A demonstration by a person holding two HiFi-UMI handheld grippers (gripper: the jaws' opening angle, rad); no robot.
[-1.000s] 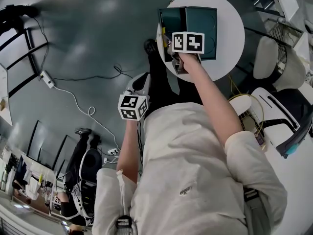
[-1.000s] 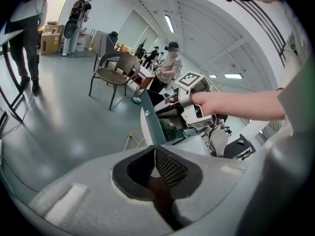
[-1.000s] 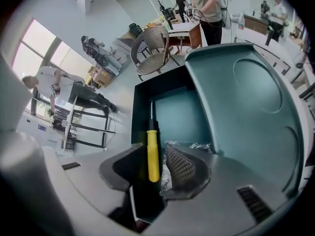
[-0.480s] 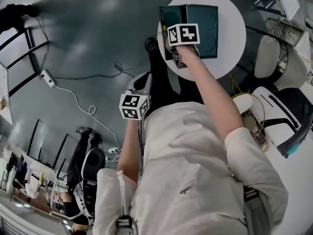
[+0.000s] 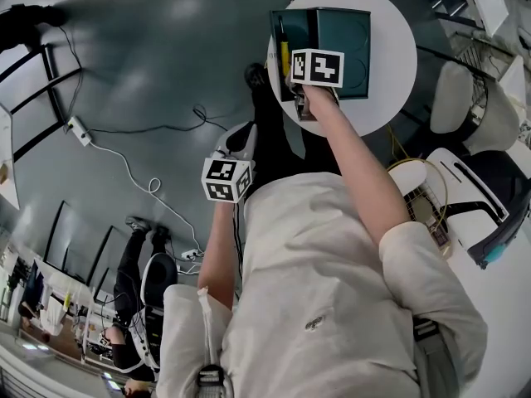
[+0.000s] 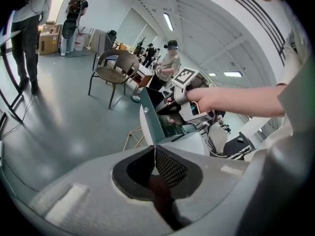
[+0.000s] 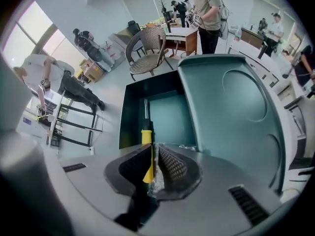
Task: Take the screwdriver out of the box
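This is a big open lab or shared workroom. In the head view, a bare grey floor [image 5: 166, 48] carries a power strip [image 5: 80, 133] and loose cables [image 5: 124, 168] at left, with office chairs [image 5: 465, 106] at right. In the left gripper view, strip lights [image 6: 168, 21] run overhead, cardboard boxes [image 6: 47, 38] sit at upper left, and a person in a headset [image 6: 171, 63] stands behind a wicker chair [image 6: 115, 70].

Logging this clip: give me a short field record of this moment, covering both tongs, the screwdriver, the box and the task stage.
Setting: open teal box on a round white table
Screwdriver: yellow-and-black handle, lying in the box's base
Right tongs: over the box, jaws have just been closing, shut on the screwdriver's handle
Left tongs: held away from the table, shut, nothing between them
Task stage: screwdriver gripped, not yet lifted out
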